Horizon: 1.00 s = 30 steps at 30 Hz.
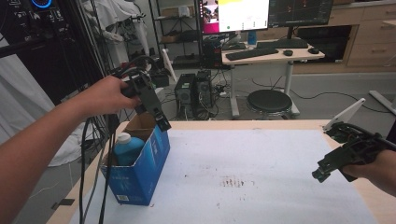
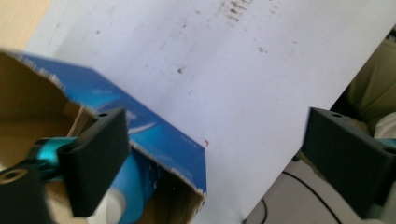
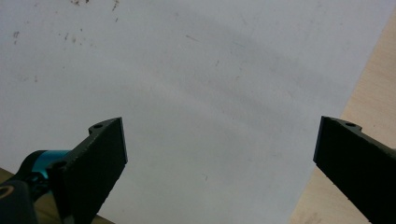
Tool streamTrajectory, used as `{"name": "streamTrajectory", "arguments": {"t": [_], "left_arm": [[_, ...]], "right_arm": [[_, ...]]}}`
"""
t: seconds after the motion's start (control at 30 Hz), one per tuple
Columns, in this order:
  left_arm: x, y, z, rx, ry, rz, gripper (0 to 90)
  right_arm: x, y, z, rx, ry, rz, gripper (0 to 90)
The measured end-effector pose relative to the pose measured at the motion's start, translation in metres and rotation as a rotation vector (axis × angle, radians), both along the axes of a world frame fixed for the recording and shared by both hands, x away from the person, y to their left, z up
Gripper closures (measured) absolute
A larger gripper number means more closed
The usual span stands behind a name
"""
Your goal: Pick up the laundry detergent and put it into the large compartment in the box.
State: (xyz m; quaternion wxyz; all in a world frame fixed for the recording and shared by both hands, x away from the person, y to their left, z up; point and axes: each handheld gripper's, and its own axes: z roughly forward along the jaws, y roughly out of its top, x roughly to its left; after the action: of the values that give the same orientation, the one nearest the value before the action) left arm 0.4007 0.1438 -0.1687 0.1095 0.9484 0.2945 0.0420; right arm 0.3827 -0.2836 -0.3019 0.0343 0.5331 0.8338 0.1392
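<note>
An open-topped blue cardboard box (image 1: 140, 177) stands at the left end of the white sheet (image 1: 261, 158). Inside it is a blue bottle (image 1: 127, 147) with a white cap. My left gripper (image 1: 161, 122) hangs over the box's far rim, tilted down. In the left gripper view its jaws stand wide apart and open (image 2: 215, 154), with nothing between the pads; the box's wall (image 2: 154, 135) and the bottle (image 2: 135, 186) lie below them. My right gripper (image 1: 320, 173) hovers near the sheet's right edge. It is open (image 3: 219, 158) over bare white sheet (image 3: 187, 70).
The wooden table (image 1: 280, 124) borders the sheet at the far side and right (image 3: 369, 93). Black cables (image 1: 86, 163) hang from my left hand past the table's left edge. Beyond the table are computer towers (image 1: 194, 93), a round stool (image 1: 269, 100) and a desk with monitors (image 1: 266, 51).
</note>
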Motion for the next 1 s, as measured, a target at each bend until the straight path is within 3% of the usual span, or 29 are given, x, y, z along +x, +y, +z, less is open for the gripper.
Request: {"name": "streamTrajectory", "arguments": {"t": [0.13,0.27,0.37,0.43,0.53,0.6,0.8,1.0], "left_arm": [[0.002,-0.019,-0.007,0.009,-0.019,-0.059,1.7],[0.007,-0.035,-0.013,0.007,0.002,-0.088,1.6],[0.01,-0.047,-0.017,0.004,0.019,-0.085,1.7],[0.011,-0.055,-0.019,0.033,-0.003,-0.07,1.7],[0.014,-0.067,-0.023,0.053,0.013,-0.032,1.8],[0.014,-0.076,-0.026,0.06,-0.009,-0.041,1.8],[0.014,-0.094,-0.029,0.013,-0.029,-0.098,1.8],[0.014,-0.112,-0.033,0.023,-0.06,-0.127,1.8]], "right_arm": [[-0.002,0.0,0.0,0.0,-0.009,0.007,1.7],[-0.003,0.0,0.001,0.007,-0.015,0.01,1.7],[-0.004,0.001,0.002,0.013,-0.022,0.009,1.7],[-0.004,0.001,0.003,0.014,-0.025,0.008,1.7],[-0.005,0.001,0.003,0.016,-0.029,0.007,1.7],[-0.005,0.001,0.003,0.015,-0.033,0.006,1.7],[-0.006,0.004,0.005,0.02,-0.039,0.016,1.7],[-0.007,0.006,0.005,0.024,-0.043,0.021,1.7]]}}
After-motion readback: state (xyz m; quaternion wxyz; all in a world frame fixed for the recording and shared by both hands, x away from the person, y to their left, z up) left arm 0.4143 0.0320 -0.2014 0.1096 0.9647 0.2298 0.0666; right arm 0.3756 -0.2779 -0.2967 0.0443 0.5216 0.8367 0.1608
